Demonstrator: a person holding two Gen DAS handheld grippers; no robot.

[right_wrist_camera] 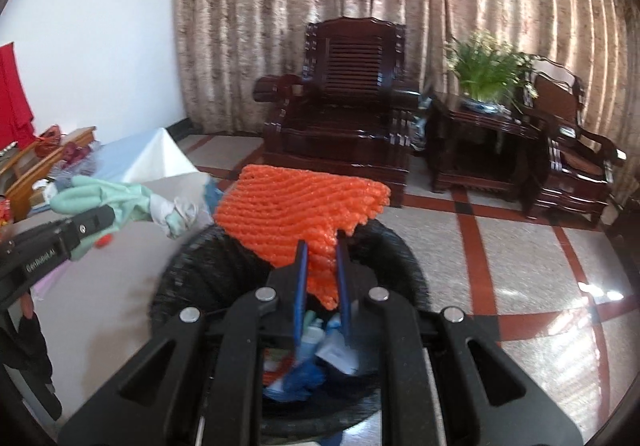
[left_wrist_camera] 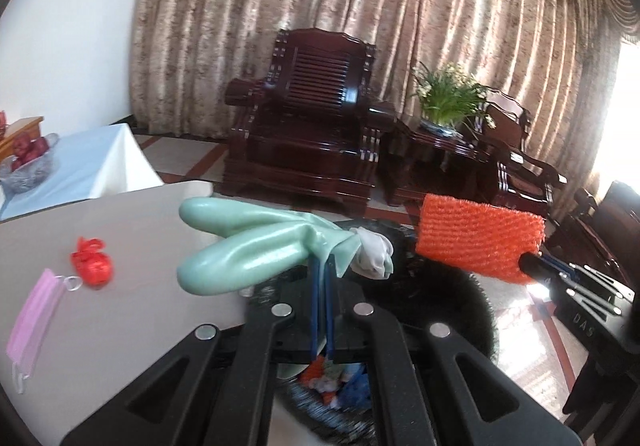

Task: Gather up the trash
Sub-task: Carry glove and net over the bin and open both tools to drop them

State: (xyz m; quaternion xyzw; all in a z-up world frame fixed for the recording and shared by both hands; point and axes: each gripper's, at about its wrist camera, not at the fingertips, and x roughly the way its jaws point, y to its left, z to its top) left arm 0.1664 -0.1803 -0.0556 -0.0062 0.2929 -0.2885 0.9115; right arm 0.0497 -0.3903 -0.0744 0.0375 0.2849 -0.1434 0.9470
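The left gripper has its 2 blue pads pressed together on the cuff of a pale green rubber glove. The glove's fingers stick out ahead and to the left of the gripper, and its whitish lining bunches just to the right of the pads. Directly below and ahead of this gripper sits a black trash bin, with red, white and blue scraps visible inside between the gripper's arms.

To the left of the left gripper, on the pale surface, lie a crumpled red plastic bag and, further left, a pink face mask; the 2 are just beside each other.

The right gripper pinches an orange mesh net by its lower corner. The net spreads ahead of the pads and hangs over the bin's opening. Below the pads, the bin holds blue, white and red rubbish. From this view the left gripper comes in from the left, holding the green glove beside the net, near the bin's left rim.

In the left wrist view the net hangs to the right of the glove, apart from it, with the right gripper at its right end.
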